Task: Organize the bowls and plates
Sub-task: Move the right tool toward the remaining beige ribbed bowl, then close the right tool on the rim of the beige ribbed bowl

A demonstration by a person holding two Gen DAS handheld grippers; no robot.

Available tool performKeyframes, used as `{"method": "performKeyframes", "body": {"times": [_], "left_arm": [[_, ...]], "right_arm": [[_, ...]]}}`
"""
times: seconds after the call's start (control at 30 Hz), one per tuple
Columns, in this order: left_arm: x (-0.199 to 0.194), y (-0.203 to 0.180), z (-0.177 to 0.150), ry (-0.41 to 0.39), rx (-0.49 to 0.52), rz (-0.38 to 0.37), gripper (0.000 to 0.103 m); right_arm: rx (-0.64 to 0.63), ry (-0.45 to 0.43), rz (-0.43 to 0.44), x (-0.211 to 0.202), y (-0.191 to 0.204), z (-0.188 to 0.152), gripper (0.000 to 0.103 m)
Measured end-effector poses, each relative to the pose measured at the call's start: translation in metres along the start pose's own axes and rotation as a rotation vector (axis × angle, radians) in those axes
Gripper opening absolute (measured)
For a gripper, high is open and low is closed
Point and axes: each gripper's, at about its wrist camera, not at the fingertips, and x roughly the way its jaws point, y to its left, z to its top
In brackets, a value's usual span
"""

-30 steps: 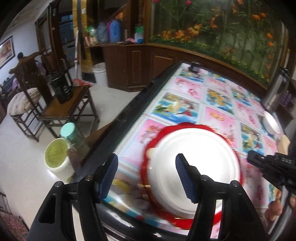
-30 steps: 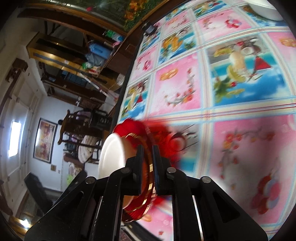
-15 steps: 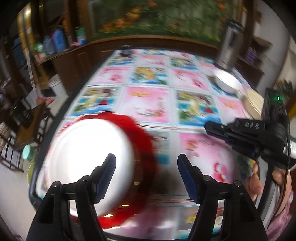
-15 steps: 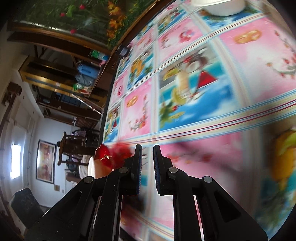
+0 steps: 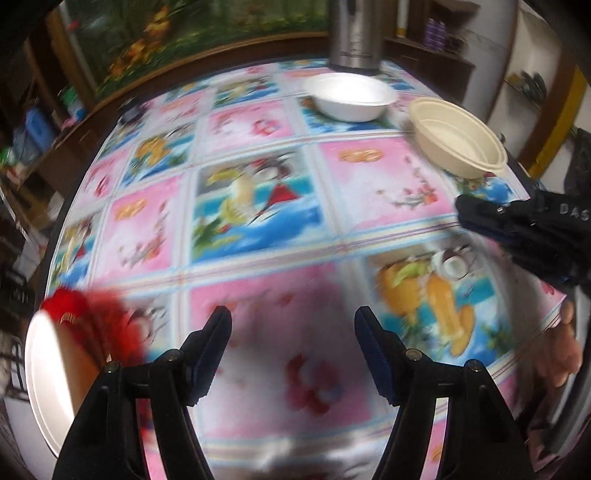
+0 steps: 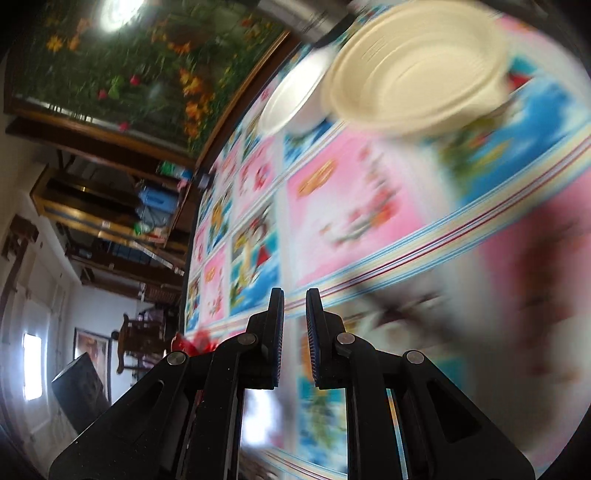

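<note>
the table [image 5: 258, 206] wears a bright patterned cloth, blurred. at its far right stand a cream bowl [image 5: 458, 142] and, just beyond it, a white bowl [image 5: 349, 96]. a red-rimmed white plate [image 5: 55, 373] sits at the near left edge. the left gripper [image 5: 293, 350] gapes wide, grasping nothing. the right gripper [image 6: 295, 332] is nearly clenched, a slim gap showing, nothing in it.

Glossy, smooth picture-print plastic sheet [image 5: 258, 206] covers the counter, throwing back soft glare, and on it sit a matt white foam-looking round bowl [image 5: 349, 96] and a cream ribbed plastic-looking bowl [image 5: 458, 136]. Behind them stands a brushed-metal cylindrical flask [image 5: 355, 33], dull sheen. The black matt plastic left hand-held gripper [image 5: 293, 354] shows ridged blue pads [image 5: 373, 354].
</note>
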Motion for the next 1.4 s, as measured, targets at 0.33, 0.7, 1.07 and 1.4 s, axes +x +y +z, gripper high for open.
{"method": "performKeyframes", "body": {"times": [0.33, 0.7, 1.07, 1.4], "left_arm": [[0.008, -0.038, 0.034, -0.011, 0.084, -0.018, 0.069], [0.032, -0.056, 0.068, 0.016, 0.087, -0.005, 0.069], [0.065, -0.062, 0.11, 0.083, -0.003, -0.042, 0.069], [0.071, -0.058, 0.15, 0.059, -0.223, -0.146, 0.07]], "right_arm": [[0.048, -0.163, -0.084, -0.075, -0.041, 0.061, 0.026], [0.126, -0.272, -0.128, -0.076, -0.059, 0.129, 0.026], [0.207, -0.238, -0.095, -0.062, -0.086, 0.134, 0.029], [0.264, -0.232, -0.012, -0.064, -0.099, 0.134, 0.032]]}}
